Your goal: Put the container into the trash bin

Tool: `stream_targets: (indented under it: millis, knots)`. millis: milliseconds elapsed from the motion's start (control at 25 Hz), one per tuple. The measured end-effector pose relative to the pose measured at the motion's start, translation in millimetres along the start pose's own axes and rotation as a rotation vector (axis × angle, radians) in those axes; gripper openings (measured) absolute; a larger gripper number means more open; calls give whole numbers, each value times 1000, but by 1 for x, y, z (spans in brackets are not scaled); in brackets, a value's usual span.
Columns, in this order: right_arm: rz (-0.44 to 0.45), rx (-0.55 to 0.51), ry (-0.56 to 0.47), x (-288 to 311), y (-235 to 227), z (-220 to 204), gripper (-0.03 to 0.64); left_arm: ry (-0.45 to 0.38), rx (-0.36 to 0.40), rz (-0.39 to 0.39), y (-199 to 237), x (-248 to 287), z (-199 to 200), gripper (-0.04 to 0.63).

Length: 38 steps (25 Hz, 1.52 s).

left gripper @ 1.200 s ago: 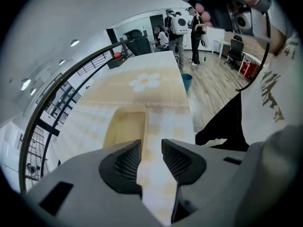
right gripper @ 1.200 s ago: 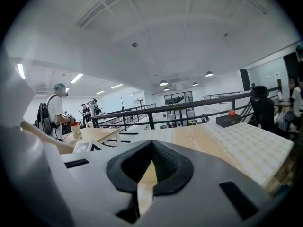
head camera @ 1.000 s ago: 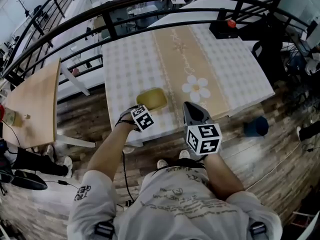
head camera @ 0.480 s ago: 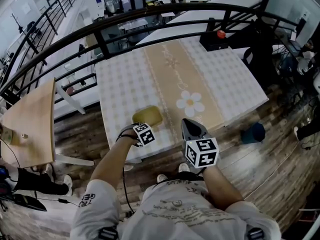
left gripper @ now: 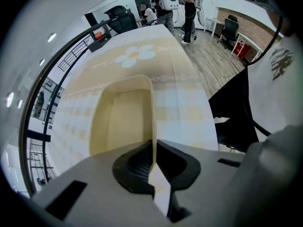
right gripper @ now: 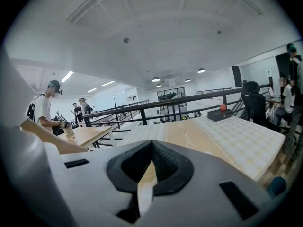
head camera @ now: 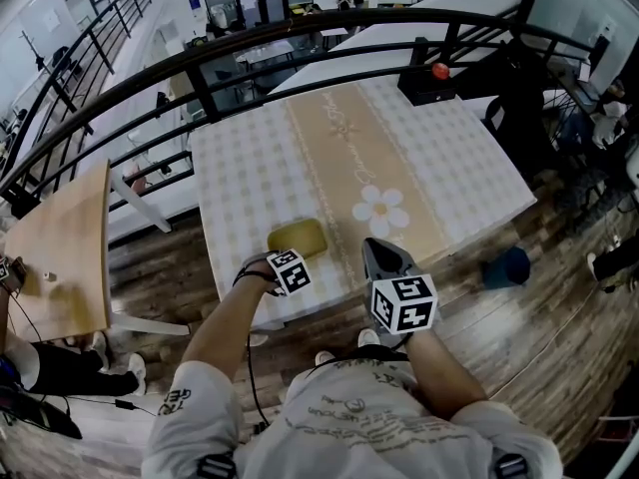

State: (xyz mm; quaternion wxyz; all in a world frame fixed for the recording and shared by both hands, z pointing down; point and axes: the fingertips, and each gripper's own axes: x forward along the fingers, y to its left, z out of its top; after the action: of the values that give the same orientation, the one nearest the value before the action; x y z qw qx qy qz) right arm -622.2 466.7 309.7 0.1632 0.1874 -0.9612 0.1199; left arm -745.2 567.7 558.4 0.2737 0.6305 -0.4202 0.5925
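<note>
A shallow yellow container [head camera: 298, 236] lies near the front edge of the checked table [head camera: 260, 158]. My left gripper [head camera: 286, 260] points steeply down at the container's near rim. In the left gripper view its jaws are closing, and the pads pinch the thin side wall of the container [left gripper: 122, 122] between them at the left gripper [left gripper: 154, 151]. My right gripper [head camera: 383, 246] hovers over the table's front edge, right of the container and apart from it. In the right gripper view, the right gripper [right gripper: 148, 168] has its jaws together with nothing in them.
A blue bin [head camera: 507, 265] stands on the wood floor off the table's right front corner. A black box with a red knob [head camera: 434, 78] sits at the far right corner. A wooden side table [head camera: 62, 247] is at left, a black railing [head camera: 150, 63] beyond.
The left gripper has sunk a little onto the container's near rim. The right gripper has stayed where it was.
</note>
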Motion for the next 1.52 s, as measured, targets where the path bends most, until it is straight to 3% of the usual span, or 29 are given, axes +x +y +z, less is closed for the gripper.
stream_targets:
  millis: [400, 640, 960, 1360, 1520]
  knots:
    - [18, 0, 3, 3, -1, -2, 3, -83, -57, 21, 3, -44, 17, 15]
    - [28, 3, 0, 0, 5, -3, 3, -147, -120, 42, -3, -101, 34, 15]
    - [25, 0, -8, 1, 14, -7, 3, -196, -126, 51, -25, -182, 53, 14]
    - [-52, 25, -38, -16, -10, 2, 3, -210, -88, 95, -27, -181, 80, 14]
    - [-136, 46, -53, -31, -44, 1, 3, -222, -14, 65, -31, -168, 115, 14]
